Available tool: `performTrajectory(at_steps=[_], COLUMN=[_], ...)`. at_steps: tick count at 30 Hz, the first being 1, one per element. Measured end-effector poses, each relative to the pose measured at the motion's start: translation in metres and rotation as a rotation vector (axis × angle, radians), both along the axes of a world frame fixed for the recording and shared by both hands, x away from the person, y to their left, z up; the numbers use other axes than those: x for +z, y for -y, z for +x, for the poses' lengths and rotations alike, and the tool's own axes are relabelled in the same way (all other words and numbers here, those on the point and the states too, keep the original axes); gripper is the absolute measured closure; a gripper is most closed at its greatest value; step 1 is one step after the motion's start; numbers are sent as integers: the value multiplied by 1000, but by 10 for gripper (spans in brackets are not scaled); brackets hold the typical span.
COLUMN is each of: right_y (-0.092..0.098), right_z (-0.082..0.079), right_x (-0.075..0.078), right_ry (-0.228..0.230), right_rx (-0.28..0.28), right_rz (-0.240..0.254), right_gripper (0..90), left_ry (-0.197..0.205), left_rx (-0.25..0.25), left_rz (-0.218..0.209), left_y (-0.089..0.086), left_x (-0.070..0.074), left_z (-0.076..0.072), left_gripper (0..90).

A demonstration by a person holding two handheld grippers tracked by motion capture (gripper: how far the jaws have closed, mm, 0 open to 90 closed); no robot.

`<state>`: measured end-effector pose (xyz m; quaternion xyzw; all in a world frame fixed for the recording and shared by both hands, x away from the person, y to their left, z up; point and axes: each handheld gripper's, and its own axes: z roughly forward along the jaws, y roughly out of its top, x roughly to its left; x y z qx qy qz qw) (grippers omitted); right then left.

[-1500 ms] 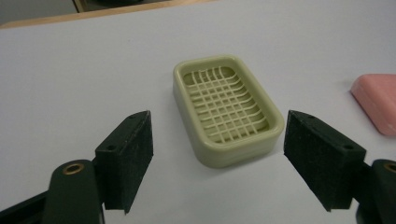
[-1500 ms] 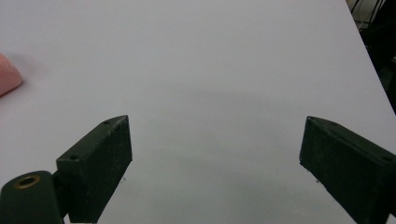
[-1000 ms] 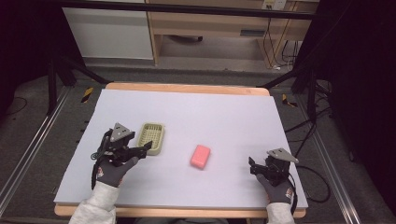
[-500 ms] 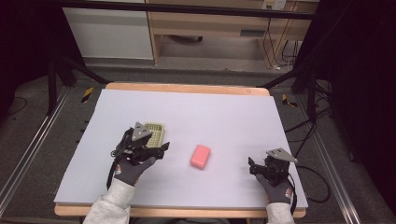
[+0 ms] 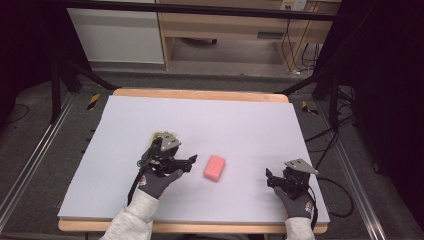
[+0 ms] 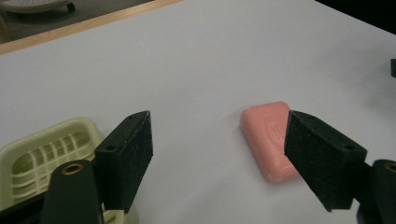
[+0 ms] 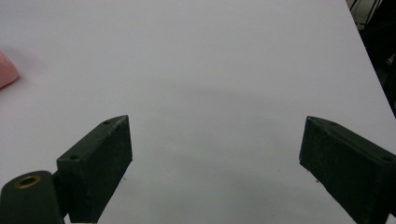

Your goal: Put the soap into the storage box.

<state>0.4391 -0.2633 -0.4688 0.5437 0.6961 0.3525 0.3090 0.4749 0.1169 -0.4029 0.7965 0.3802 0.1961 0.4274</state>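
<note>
The pink soap bar (image 5: 215,167) is seen lying flat on the white tabletop (image 5: 240,125), just to the right of the left claw (image 5: 192,162), and well apart from the right claw (image 5: 269,179), so the left hand is judged the nearer one for the pickup. In the left gripper view the soap bar (image 6: 268,138) is found ahead and to the right of centre, partly behind the right-hand jaw, with its long axis running from near to far and slightly slanted; it is not yet between the jaws. The jaws of the left claw (image 6: 218,154) are spread wide, have just been opening a little further, and nothing is held or touched by the pads. A pale yellow-green soap dish (image 6: 49,156) is seen at the near left of that view, behind the left-hand jaw, and is mostly covered by the gripper in the high view. A small shift to the right is judged necessary so that the bar's short sides are straddled. The right claw (image 7: 215,161) is held apart over bare tabletop, gripping nothing, with a corner of the soap bar (image 7: 6,70) at the far left edge.
</note>
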Motion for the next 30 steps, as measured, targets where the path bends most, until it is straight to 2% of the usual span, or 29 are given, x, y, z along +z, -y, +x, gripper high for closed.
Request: performTrajectory(at_steps=[11, 24, 30], right_y=[0, -1, -1], right_z=[0, 0, 1], right_x=[0, 0, 0], right_ry=[-4, -6, -8], right_rx=[3, 6, 5], right_rz=[0, -2, -2], right_gripper=[97, 97, 97], left_ry=[-19, -40, -52], left_rx=[-47, -71, -65], left_rz=[35, 54, 63], left_y=[33, 58, 65], left_x=[-8, -18, -23], left_z=[4, 7, 8], left_gripper=[231, 229, 227])
